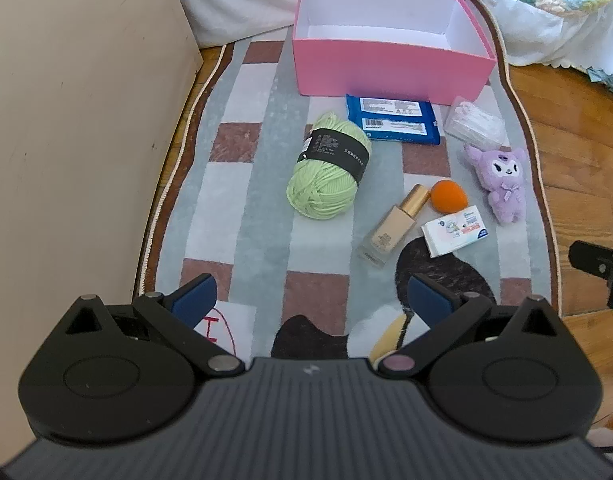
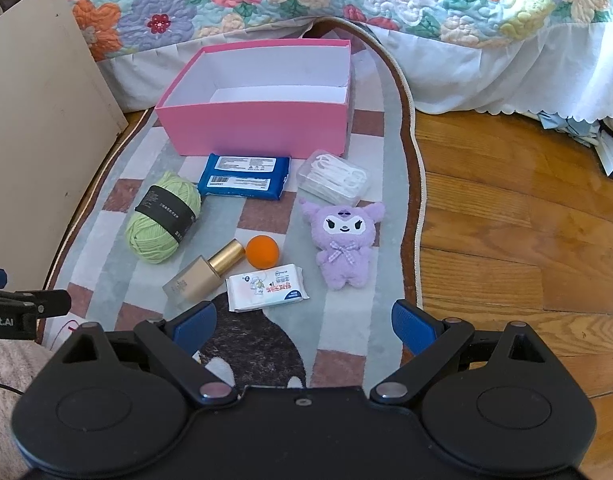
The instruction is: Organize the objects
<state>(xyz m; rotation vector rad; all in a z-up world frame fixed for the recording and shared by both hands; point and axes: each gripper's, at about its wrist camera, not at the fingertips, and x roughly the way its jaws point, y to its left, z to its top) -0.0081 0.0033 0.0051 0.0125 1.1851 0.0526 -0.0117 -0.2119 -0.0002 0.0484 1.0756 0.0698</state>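
Both grippers are hovering over the patterned checked rug [image 2: 106,236], pointing steeply down, nothing taken up yet. Left gripper [image 1: 312,294] is standing with its blue pads spread wide and nothing between them; right gripper [image 2: 304,322] likewise is gaping wide and empty. The open pink cardboard box [image 2: 258,130] is serving as landmark: it is sitting at the far end of the rug, its white inside showing bare as far as the near wall lets one see. Every loose item is lying on the near side of the box, between it and the grippers. Just beside the box's front wall are resting the flat blue wipes packet [image 2: 244,176] and the clear plastic case of white floss picks [image 2: 334,178]. Nearer the grippers than those, left of the packet, is lying the light-green yarn ball with black paper band [image 1: 328,168], long axis running diagonally away from the box. The beige foundation bottle with gold cap [image 2: 206,276] is lying on its side, cap pointing back toward the box, touching or nearly touching the small orange sponge ball [image 2: 262,252]. The white tissue pack [image 2: 266,288] is sitting farthest from the box, directly ahead of the right gripper, so that hand looks nearer to it; the yarn is lying ahead of the left. The purple plush doll [image 2: 342,240] is lying face up, below the floss case.
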